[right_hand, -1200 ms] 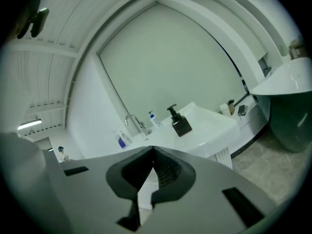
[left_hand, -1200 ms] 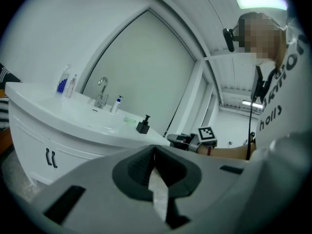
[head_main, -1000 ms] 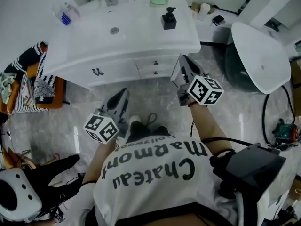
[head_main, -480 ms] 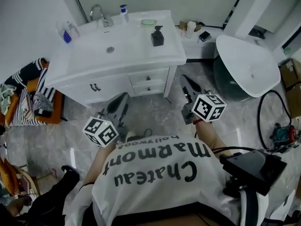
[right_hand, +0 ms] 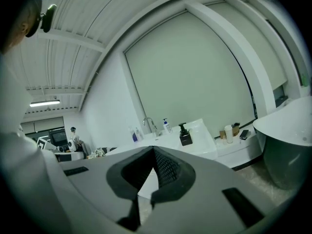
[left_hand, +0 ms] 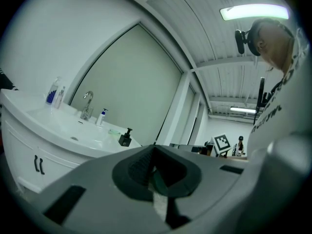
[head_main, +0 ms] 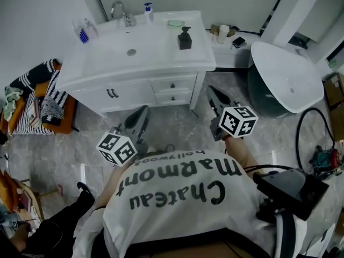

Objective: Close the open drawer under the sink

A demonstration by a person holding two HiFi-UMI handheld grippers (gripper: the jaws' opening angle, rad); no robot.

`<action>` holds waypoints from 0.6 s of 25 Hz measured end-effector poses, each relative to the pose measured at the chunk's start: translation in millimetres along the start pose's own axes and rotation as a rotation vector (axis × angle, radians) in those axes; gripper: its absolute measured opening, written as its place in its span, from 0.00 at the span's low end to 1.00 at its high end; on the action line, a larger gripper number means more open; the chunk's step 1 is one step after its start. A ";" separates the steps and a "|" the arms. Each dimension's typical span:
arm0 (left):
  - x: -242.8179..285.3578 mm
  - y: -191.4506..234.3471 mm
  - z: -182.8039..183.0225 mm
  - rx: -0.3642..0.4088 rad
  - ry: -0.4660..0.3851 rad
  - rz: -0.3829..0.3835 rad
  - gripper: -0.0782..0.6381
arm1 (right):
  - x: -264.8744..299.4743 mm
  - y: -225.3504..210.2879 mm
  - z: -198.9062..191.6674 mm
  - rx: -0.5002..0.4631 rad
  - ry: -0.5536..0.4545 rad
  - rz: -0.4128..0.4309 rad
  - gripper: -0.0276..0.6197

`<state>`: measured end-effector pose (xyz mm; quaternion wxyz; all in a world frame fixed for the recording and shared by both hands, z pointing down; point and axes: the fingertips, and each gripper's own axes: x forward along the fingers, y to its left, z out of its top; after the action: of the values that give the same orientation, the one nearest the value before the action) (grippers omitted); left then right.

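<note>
Right gripper (head_main: 212, 92): jaws together, nothing in them, held about level over the floor. Left gripper (head_main: 142, 112): same, tips pressed shut and empty. Drawers (head_main: 173, 84) under the sink (head_main: 115, 52) lie ahead of the right gripper, a little to its left and apart from it, both fronts flush with the cabinet (head_main: 129, 94); soap pump (head_main: 185, 38) stands on the counter farther ahead.

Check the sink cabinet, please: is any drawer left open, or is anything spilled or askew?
Nothing stands out. Both small drawers look flush with the cabinet front, the black soap dispenser stands upright on the counter, and no spill shows. Only the striped clothes heaped beside the cabinet look untidy.
</note>
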<state>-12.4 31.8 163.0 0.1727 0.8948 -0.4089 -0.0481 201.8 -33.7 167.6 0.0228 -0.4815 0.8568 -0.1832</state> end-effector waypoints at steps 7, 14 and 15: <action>-5.0 0.9 -7.1 -0.006 0.001 0.022 0.12 | 2.9 4.9 -6.3 -0.013 0.017 0.017 0.06; -8.2 1.0 -9.0 -0.005 0.013 0.028 0.12 | 2.2 4.2 -8.0 -0.003 0.017 0.012 0.06; -8.6 1.7 -8.5 -0.004 0.013 0.029 0.12 | 2.3 3.7 -8.1 -0.002 0.018 0.011 0.06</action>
<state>-17.4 39.5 171.1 0.1780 0.8887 -0.4206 -0.0407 195.8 -31.5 174.2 0.0154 -0.4753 0.8597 -0.1866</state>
